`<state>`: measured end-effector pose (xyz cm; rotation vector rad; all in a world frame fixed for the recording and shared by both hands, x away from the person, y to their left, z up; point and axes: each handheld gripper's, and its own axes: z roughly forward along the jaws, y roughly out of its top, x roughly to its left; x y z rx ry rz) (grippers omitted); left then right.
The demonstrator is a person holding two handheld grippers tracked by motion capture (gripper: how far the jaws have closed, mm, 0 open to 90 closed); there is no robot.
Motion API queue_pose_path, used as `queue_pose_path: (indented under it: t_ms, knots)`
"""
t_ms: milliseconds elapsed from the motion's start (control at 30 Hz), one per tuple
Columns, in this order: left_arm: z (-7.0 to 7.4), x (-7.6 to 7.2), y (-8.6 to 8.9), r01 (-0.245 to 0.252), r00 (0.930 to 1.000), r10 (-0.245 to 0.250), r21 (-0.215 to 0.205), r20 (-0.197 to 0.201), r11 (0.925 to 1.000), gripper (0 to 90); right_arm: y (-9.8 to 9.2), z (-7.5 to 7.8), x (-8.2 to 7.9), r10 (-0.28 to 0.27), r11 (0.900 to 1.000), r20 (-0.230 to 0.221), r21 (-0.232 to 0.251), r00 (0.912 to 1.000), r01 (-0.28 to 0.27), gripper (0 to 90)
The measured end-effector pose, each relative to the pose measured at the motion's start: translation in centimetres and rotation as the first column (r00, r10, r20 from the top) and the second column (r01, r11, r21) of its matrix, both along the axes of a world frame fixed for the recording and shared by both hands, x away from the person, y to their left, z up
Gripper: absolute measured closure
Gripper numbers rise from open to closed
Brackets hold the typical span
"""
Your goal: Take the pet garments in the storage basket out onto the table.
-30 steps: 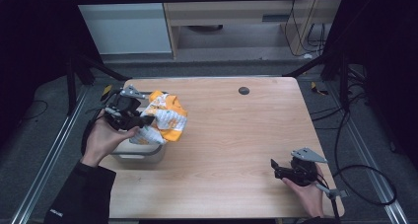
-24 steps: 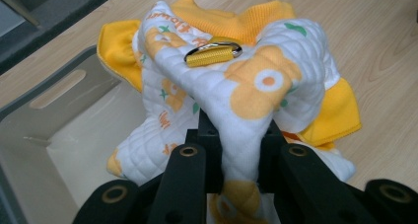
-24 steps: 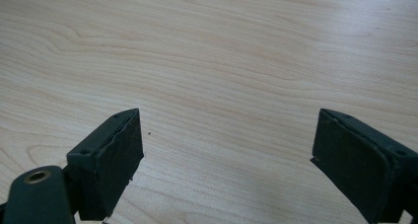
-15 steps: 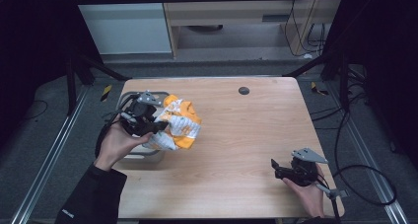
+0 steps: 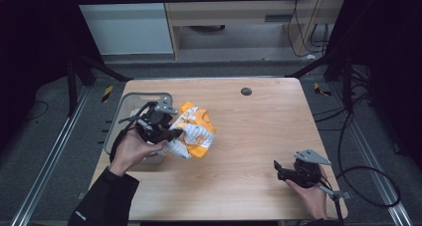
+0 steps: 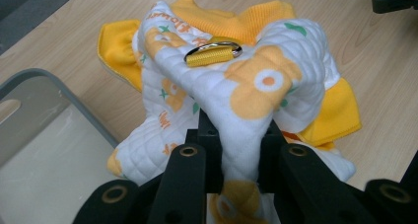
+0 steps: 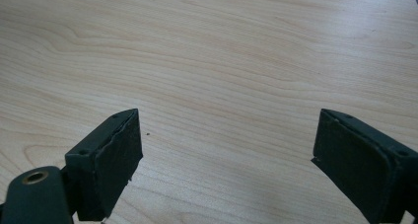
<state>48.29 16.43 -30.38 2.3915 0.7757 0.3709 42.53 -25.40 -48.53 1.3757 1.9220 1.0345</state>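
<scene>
garment (image 5: pixel 191 134) on table (image 5: pixel 259 136), right of bin (image 5: pixel 130 106) | right gripper (image 5: pixel 279 168) near table's right edge

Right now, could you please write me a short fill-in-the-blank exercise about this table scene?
1. The left gripper is shut on the ____.
2. The garment is white and ____.
3. The grey bin stands at the table's ____ edge in the high view.
4. The right gripper's jaws stand ____ over bare wood.

Missing words: garment; yellow; left; open

Left claw (image 5: pixel 168 135) clamped tight, right claw (image 5: pixel 276 166) wide (low, near the table edge)
</scene>
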Motion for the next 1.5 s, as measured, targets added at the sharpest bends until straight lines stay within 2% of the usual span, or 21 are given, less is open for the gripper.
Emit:
queue_pose_path:
  t_ms: [367,667,933,1200,1500]
  knots:
    - [-2.0,0.1,-1.5,0.034,0.999,-0.034,-0.005,-0.029,0.9994,79.0,-0.1,0.0,0.0,-0.001,1.0,0.003,-0.004,1.0,0.001,11.3]
    - [-3.7,-0.3,-2.8,0.075,0.9961,-0.074,0.009,-0.048,0.9972,79.0,0.0,-0.1,0.0,-0.002,1.0,-0.004,-0.006,1.0,0.002,11.1]
    - [-5.3,-0.5,-4.4,0.113,0.9914,-0.111,0.02,-0.069,0.9934,79.0,-0.1,-0.1,0.0,-0.001,1.0,-0.001,-0.007,1.0,0.001,11.1]
    - [-6.4,-0.8,-5.6,0.139,0.9878,-0.137,0.014,-0.074,0.9902,79.0,-0.1,-0.1,0.0,-0.002,1.0,-0.001,-0.006,1.0,0.002,11.0]
    - [-8.3,-1.0,-7.1,0.176,0.9799,-0.173,0.023,-0.099,0.9841,78.9,-0.1,-0.1,0.0,-0.002,1.0,0.001,-0.007,1.0,0.002,10.9]
